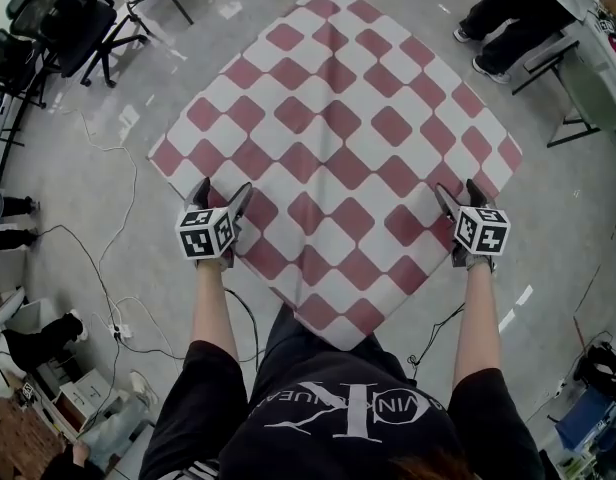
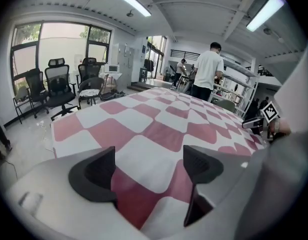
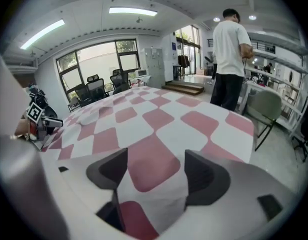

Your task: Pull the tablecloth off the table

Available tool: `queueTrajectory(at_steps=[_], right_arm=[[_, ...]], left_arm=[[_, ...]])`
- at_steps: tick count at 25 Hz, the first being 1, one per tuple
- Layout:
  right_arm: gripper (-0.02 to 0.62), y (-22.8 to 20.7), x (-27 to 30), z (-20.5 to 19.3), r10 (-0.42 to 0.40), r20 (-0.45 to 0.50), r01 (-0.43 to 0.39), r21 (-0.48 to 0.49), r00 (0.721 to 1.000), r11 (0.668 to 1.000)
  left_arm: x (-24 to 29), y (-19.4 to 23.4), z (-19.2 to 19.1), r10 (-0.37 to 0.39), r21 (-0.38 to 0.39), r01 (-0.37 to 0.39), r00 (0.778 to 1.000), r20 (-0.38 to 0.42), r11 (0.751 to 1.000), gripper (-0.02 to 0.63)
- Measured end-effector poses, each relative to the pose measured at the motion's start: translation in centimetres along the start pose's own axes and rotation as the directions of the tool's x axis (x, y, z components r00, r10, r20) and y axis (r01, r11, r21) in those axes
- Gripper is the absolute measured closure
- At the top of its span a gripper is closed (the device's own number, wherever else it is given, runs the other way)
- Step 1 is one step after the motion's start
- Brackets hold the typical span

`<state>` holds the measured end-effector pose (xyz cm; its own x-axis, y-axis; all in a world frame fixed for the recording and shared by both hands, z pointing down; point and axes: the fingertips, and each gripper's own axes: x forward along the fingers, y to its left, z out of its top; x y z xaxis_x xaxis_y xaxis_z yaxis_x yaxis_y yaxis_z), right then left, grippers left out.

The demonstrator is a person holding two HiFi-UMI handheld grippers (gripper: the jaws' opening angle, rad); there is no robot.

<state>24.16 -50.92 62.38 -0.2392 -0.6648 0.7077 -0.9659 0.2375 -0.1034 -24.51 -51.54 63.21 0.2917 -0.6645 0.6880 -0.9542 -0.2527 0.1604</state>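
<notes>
A red-and-white checked tablecloth [image 1: 338, 138] covers a square table, one corner pointing at me. My left gripper [image 1: 223, 190] sits at the near left edge, jaws spread wide, with the cloth's hem running between them [image 2: 149, 159]. My right gripper [image 1: 459, 190] sits at the near right edge, also spread wide, and a fold of cloth lies loosely between its fingers [image 3: 155, 161]. Neither pair of pads presses on the fabric. Each gripper view shows the other gripper across the cloth: the right gripper [image 2: 266, 116] and the left gripper [image 3: 39, 116].
Black office chairs [image 1: 68, 28] stand on the floor at the far left. A person in a white shirt [image 3: 231, 59] stands past the table's far right corner beside a grey chair [image 1: 588, 98]. Cables [image 1: 108, 268] trail over the floor at my left.
</notes>
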Motion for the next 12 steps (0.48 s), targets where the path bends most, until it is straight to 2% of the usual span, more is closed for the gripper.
queueTrajectory(at_steps=[3,7,12], right_arm=[[0.27,0.3,0.2,-0.1,0.004,-0.016,-0.004,0.003,1.0,1.0],[0.27,1.2,0.5,0.1,0.041,-0.032,-0.041,0.015,0.999,0.999],[0.27,3.2,0.8,0.2,0.065,-0.046,-0.065,-0.002,0.997,0.998]], left_arm=[[0.4,-0.5,-0.5,-0.03,-0.009,0.029,0.998,-0.049,1.0,0.192],[0.4,-0.7,-0.2,-0.05,-0.078,0.046,0.998,-0.043,0.996,0.192],[0.6,-1.8,-0.5,-0.077,-0.057,0.072,0.993,-0.092,0.996,0.192]])
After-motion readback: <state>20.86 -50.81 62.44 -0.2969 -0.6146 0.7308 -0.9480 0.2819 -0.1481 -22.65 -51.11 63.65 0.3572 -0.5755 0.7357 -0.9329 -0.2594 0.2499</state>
